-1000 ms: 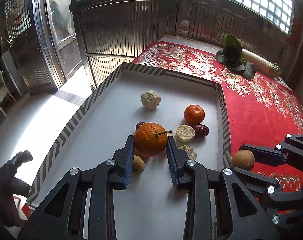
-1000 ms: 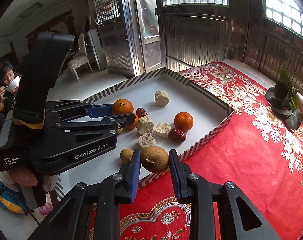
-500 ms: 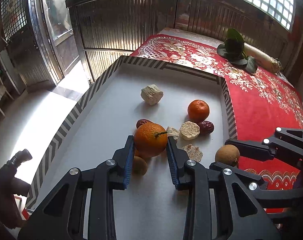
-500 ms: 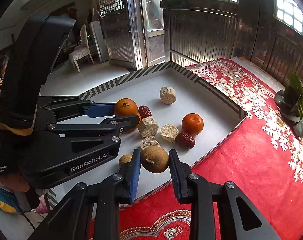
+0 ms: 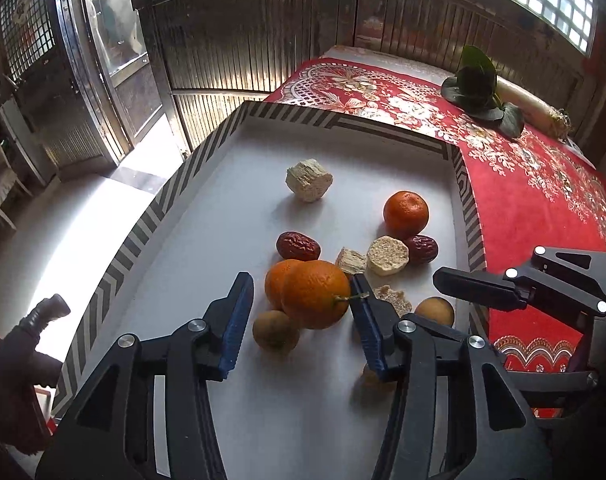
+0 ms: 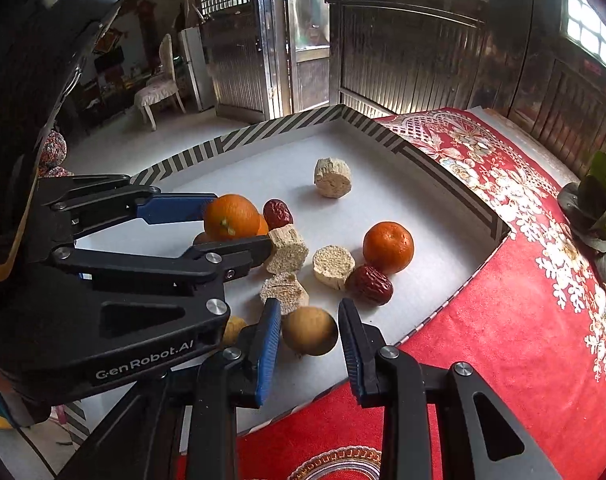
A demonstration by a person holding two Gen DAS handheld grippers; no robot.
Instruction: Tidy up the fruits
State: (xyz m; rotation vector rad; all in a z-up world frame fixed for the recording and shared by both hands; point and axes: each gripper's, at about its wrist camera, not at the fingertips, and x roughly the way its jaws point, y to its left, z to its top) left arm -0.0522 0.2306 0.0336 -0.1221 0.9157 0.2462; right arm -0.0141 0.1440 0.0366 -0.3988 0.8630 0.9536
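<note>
A white tray (image 5: 231, 216) with a striped rim holds the fruit. My left gripper (image 5: 303, 304) is open; an orange with a stem (image 5: 315, 300) lies between its fingers, touching the right one, beside a second orange (image 5: 275, 280). A brown longan (image 5: 275, 330) lies below them. My right gripper (image 6: 309, 332) has its fingers spread around a brown longan (image 6: 309, 336) that rests on the tray (image 6: 383, 184) near its front edge. A third orange (image 6: 388, 247), two red dates (image 6: 369, 285) (image 6: 278, 213) and several beige chunks (image 6: 332, 177) lie further in.
The tray sits on a red patterned cloth (image 6: 523, 320). A green plant (image 5: 479, 88) stands at the far right of the cloth. Metal doors (image 6: 403, 48) and a chair (image 6: 159, 84) are beyond the tray.
My left gripper has opened and let the stemmed orange down onto the tray. My right gripper has moved over the tray, spread its fingers and released the longan.
</note>
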